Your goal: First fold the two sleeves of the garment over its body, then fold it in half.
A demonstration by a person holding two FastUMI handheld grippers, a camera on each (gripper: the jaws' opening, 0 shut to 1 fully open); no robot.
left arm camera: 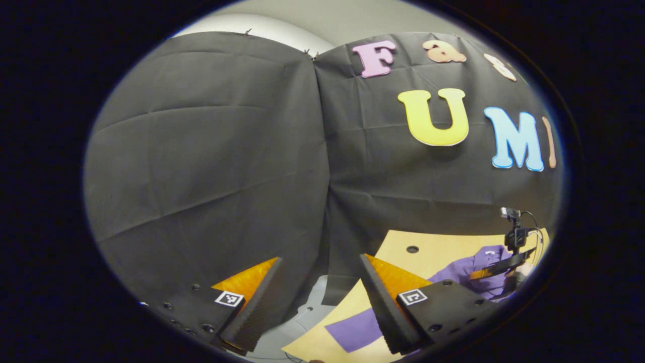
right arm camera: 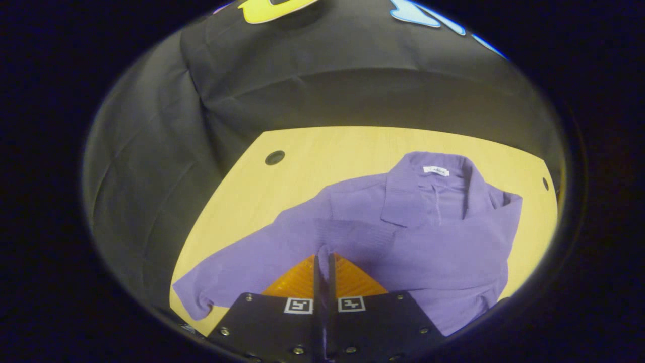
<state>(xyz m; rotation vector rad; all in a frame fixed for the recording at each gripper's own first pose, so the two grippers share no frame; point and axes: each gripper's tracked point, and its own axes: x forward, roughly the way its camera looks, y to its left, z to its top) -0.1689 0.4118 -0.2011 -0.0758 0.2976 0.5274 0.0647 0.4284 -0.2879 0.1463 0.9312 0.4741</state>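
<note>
In the right gripper view, we found the fingers [right arm camera: 318,282] of the right gripper [right arm camera: 325,264] drawn together, with a thin fold of purple fabric pinched between the two pads. That fabric belonged to the garment [right arm camera: 403,237], a purple shirt lying on the yellow tabletop [right arm camera: 327,151]. The collar, with its small white label, lay toward the far side of the tabletop. One sleeve lay folded across the body of the shirt. The other sleeve [right arm camera: 227,277] extended outward to the near left, its cuff close to the tabletop edge. The right gripper pointed downward over the middle of the shirt.

In the left gripper view, we found the fingers [left arm camera: 383,302] of the left gripper [left arm camera: 317,297] spread wide apart, holding and touching nothing. This gripper was raised above the tabletop [left arm camera: 433,252] and pointed mainly at the black cloth wall [left arm camera: 211,166]. Its right finger stood over the near corner of the tabletop, where a purple portion of the garment [left arm camera: 352,330] lay beneath it. Farther off in this view, the right gripper [left arm camera: 504,267] was positioned low over the shirt; a hand held it, though we could not resolve the hand's detail.
</note>
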